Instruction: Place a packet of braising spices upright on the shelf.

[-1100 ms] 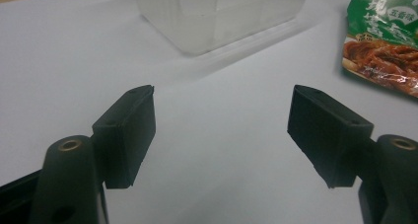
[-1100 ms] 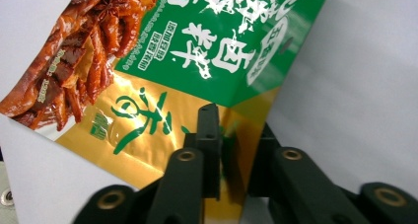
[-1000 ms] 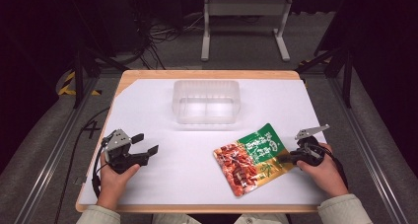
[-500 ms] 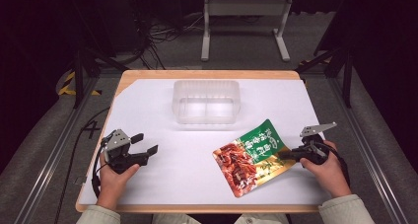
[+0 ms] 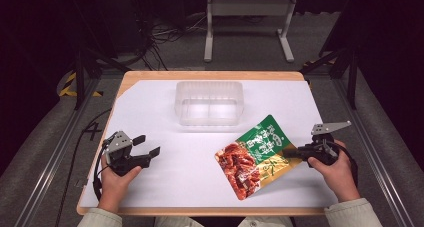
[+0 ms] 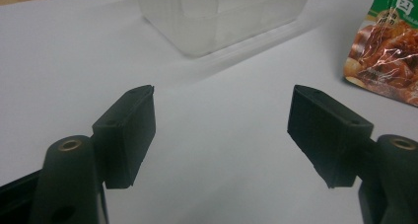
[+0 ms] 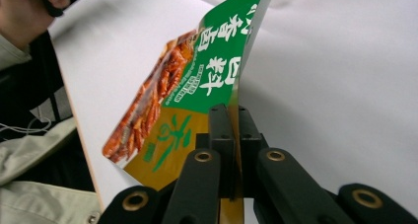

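Observation:
A green, red and gold snack pouch (image 5: 256, 155) lies tilted on the white table, its right edge lifted. My right gripper (image 5: 299, 150) is shut on that edge; in the right gripper view the jaws pinch the gold corner of the pouch (image 7: 197, 91). My left gripper (image 5: 148, 146) rests low at the table's left, jaws wide apart with nothing between them. In the left gripper view its fingers (image 6: 127, 130) frame bare table, with the pouch (image 6: 389, 51) at the upper right.
A clear plastic tub (image 5: 209, 102) stands at the back middle of the white table (image 5: 150, 102), also seen as the tub (image 6: 222, 12) ahead of the left gripper. The table's wooden front edge (image 5: 200, 210) runs close to both hands.
The right gripper has drawn the pouch slightly to the right. The left gripper has stayed where it was.

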The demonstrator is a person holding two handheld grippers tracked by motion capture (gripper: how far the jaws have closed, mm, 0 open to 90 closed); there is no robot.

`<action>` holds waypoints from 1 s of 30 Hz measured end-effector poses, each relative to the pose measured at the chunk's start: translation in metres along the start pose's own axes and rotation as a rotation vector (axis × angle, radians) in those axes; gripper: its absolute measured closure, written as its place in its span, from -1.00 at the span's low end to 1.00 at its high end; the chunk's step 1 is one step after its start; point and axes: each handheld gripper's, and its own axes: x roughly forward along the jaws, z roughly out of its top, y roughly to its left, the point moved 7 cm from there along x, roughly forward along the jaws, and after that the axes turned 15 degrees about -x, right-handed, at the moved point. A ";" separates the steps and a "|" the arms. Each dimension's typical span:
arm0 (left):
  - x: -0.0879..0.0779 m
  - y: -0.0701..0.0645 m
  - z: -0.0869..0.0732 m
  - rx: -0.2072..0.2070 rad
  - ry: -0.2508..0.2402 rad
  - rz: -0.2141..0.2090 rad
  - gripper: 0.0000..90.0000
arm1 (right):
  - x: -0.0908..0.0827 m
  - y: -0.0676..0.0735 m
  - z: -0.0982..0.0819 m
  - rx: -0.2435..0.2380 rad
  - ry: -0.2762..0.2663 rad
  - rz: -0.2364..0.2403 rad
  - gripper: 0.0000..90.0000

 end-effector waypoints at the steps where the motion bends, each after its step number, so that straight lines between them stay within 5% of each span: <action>1: 0.000 0.000 0.000 -0.002 -0.001 0.000 -0.39 | -0.001 0.002 0.002 0.000 -0.012 0.006 1.00; 12: 0.000 0.000 0.000 -0.003 -0.003 0.003 -0.39 | -0.009 0.021 0.029 -0.039 -0.096 0.040 1.00; 30: -0.001 0.001 -0.001 -0.010 -0.003 0.010 -0.40 | -0.019 0.062 0.080 -0.158 -0.160 0.084 1.00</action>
